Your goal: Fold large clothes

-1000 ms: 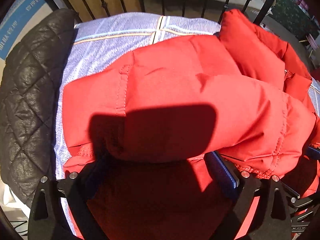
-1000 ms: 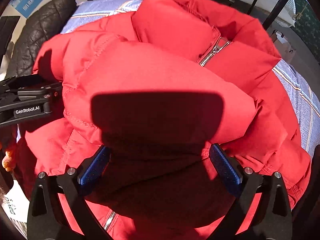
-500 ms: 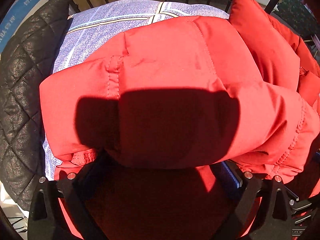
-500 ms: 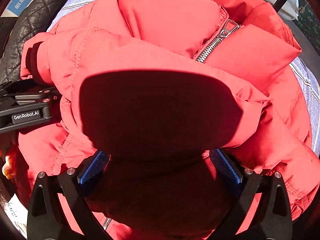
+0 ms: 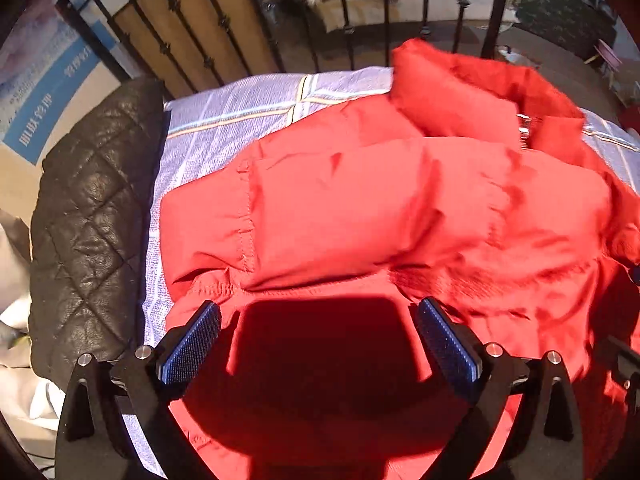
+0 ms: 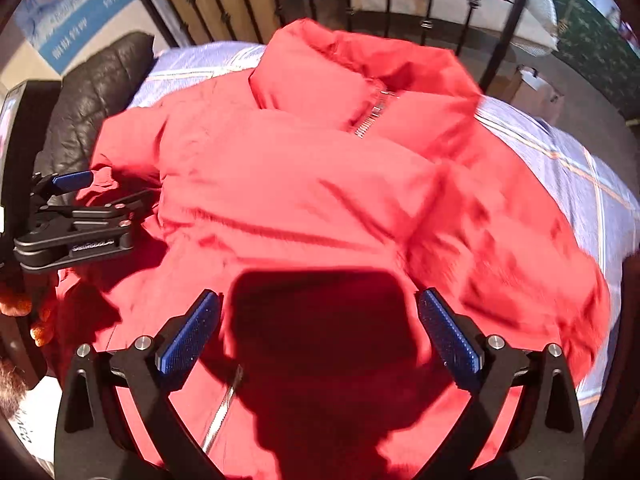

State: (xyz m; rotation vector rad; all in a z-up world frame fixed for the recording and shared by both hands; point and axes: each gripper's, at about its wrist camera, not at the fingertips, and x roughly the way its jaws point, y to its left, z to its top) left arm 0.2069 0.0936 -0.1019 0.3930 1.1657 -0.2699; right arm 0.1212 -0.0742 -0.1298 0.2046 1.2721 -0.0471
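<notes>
— Jacket position, relative to your tongs?

— Your red puffer jacket [image 5: 360, 208] lies bunched on the striped bedsheet [image 5: 240, 116], just ahead of and beneath both tools. Your left gripper [image 5: 318, 344] and right gripper [image 6: 318, 332] each stand wide apart, holding nothing.

— Surroundings?

— A black quilted cushion [image 5: 88, 232] sits left of the jacket; iron railings [image 5: 348, 32] stand beyond the bed.

Hard sunlight from behind me blows the jacket [image 5: 360, 208] out to a flat glowing red in both views. Each rig throws a sharp dark block of shadow onto it at lower centre, between the pads [image 6: 188, 336]. Motion blur smears the cloth at the right of both frames. Fisheye bends the railing [image 5: 348, 12], and the corners go black.
</notes>
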